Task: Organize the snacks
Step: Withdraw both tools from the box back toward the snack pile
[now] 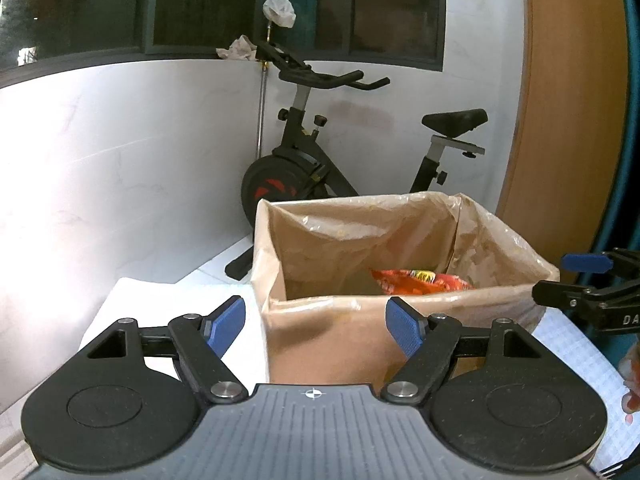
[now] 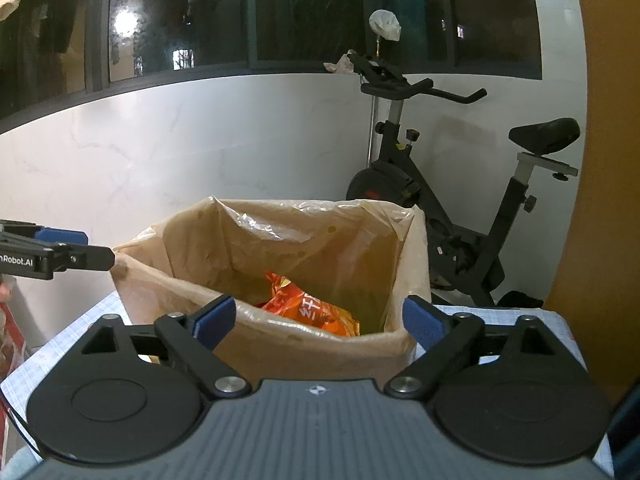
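A cardboard box (image 1: 332,340) lined with clear plastic stands on the table; it also shows in the right wrist view (image 2: 320,354). An orange-red snack bag (image 1: 420,281) lies inside it, also seen from the right wrist (image 2: 312,310). My left gripper (image 1: 316,322) is open and empty, in front of the box's near left wall. My right gripper (image 2: 319,320) is open and empty, just in front of the box's near wall. Each gripper shows in the other's view: the right one at the right edge (image 1: 576,280), the left one at the left edge (image 2: 60,248).
An exercise bike (image 1: 320,152) stands behind the box against the white wall. A checked tablecloth (image 2: 560,320) covers the table. More red snack packaging lies at the table's edges (image 1: 632,380) (image 2: 8,340). A wooden door (image 1: 560,100) is at the right.
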Available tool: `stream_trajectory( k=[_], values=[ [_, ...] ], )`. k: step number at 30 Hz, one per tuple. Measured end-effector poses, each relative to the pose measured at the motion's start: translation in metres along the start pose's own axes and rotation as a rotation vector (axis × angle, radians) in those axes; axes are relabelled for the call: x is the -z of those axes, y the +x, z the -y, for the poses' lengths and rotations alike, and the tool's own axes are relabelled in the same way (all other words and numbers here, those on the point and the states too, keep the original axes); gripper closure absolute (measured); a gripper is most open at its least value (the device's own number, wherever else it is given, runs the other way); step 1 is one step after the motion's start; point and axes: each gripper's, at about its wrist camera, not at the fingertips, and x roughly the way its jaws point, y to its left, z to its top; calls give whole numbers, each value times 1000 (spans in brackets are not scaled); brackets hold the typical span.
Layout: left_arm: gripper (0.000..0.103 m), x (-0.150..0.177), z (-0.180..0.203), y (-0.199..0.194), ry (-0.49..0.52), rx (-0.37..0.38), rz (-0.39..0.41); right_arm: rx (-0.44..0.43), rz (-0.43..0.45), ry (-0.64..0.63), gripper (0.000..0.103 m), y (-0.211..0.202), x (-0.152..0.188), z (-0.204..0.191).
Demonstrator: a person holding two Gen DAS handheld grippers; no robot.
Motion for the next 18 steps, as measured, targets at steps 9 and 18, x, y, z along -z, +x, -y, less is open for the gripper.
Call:
stream_trajectory(
  k=[9, 18],
  values=[
    [24, 14, -13, -19, -10, -13, 0, -23, 22, 28, 0, -16, 17, -7],
    [24, 41, -27, -34, -39, -48, -28, 15, -17, 34, 0, -20, 43, -9]
  ],
)
